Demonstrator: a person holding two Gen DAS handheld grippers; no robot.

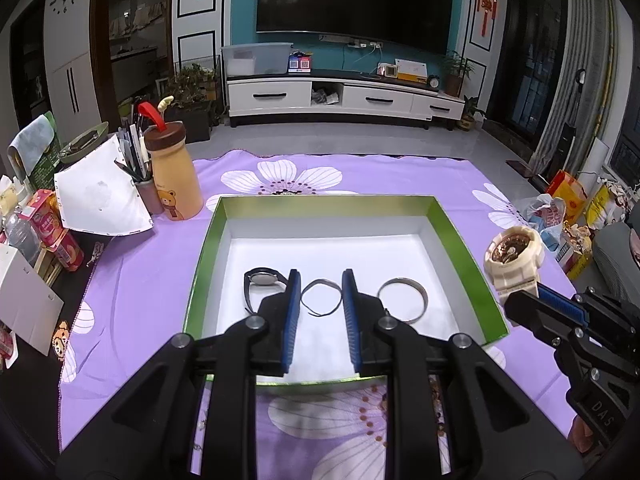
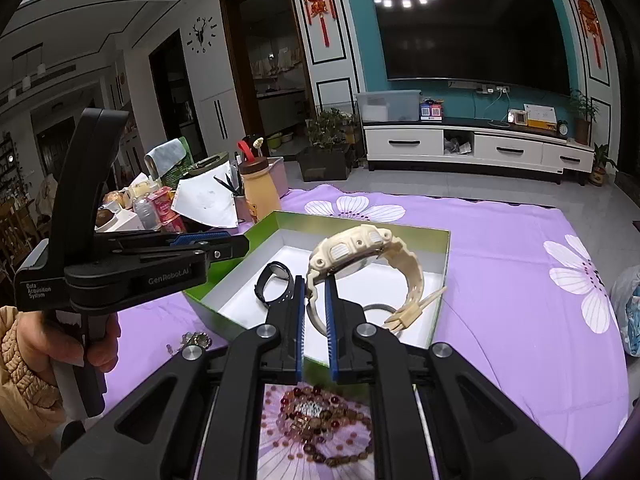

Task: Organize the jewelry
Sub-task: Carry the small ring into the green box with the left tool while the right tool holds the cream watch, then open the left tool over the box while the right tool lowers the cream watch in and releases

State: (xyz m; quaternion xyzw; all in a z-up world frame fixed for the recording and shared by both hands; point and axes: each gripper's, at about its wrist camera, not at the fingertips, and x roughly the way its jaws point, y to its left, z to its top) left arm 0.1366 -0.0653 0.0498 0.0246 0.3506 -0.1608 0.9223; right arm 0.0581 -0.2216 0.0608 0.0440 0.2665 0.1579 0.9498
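Black grippers (image 1: 318, 284), blue jaws, silver screws.

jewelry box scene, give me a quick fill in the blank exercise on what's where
1. The right claw is shut on the strap of the cream ____.
2. The box has green walls and a ____ floor.
3. Inside the box lie a black watch, a thin loop and a metal ____.
4. The left claw is open and holds ____.

Missing words: watch; white; bangle; nothing
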